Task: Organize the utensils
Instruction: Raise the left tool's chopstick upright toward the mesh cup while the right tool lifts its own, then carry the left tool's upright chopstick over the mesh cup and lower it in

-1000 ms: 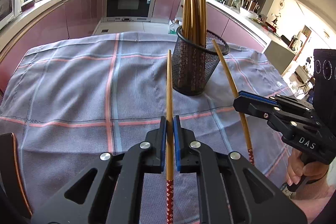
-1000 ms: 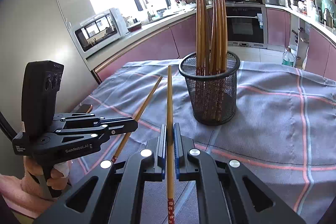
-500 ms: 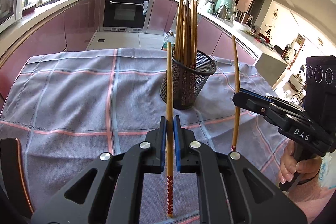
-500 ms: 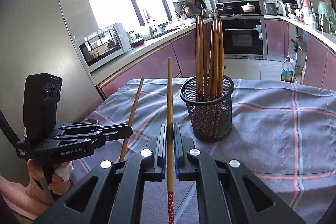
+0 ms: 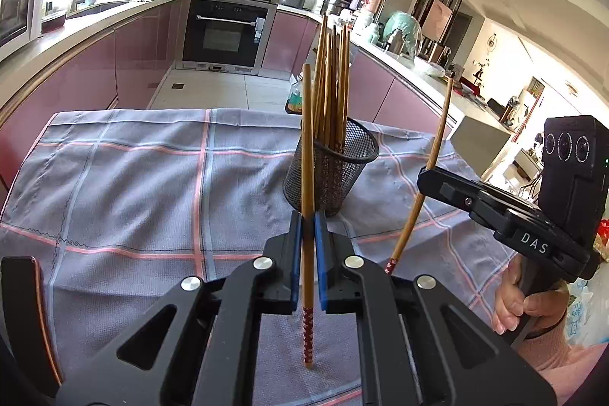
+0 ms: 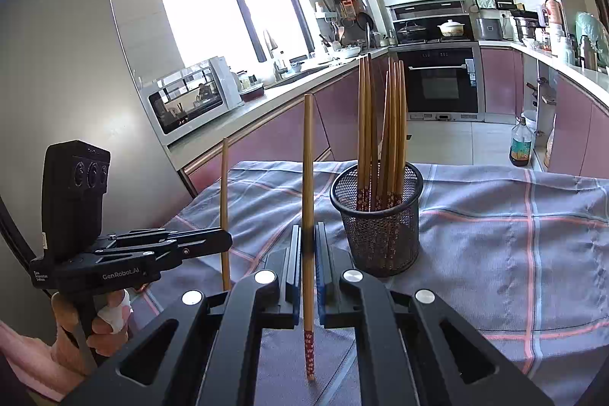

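Note:
A black mesh cup point(image 5: 331, 166) stands on the checked cloth and holds several wooden chopsticks; it also shows in the right wrist view point(image 6: 377, 215). My left gripper point(image 5: 308, 219) is shut on a wooden chopstick point(image 5: 307, 147) with a red patterned end, held upright in front of the cup. My right gripper point(image 6: 308, 234) is shut on another such chopstick point(image 6: 307, 170), also upright, left of the cup. The right gripper shows in the left wrist view point(image 5: 426, 177) with its chopstick point(image 5: 426, 170); the left gripper shows in the right wrist view point(image 6: 224, 238).
The blue-grey cloth with pink stripes point(image 5: 152, 185) covers the table. A dark object with a copper edge point(image 5: 23, 311) lies at the near left. Kitchen counters, an oven point(image 5: 224, 37) and a microwave point(image 6: 190, 97) stand beyond the table. A bottle point(image 6: 519, 143) stands on the floor.
Both grippers have risen and tipped their chopsticks from slanted to nearly upright. The cup now looks lower and farther in both views.

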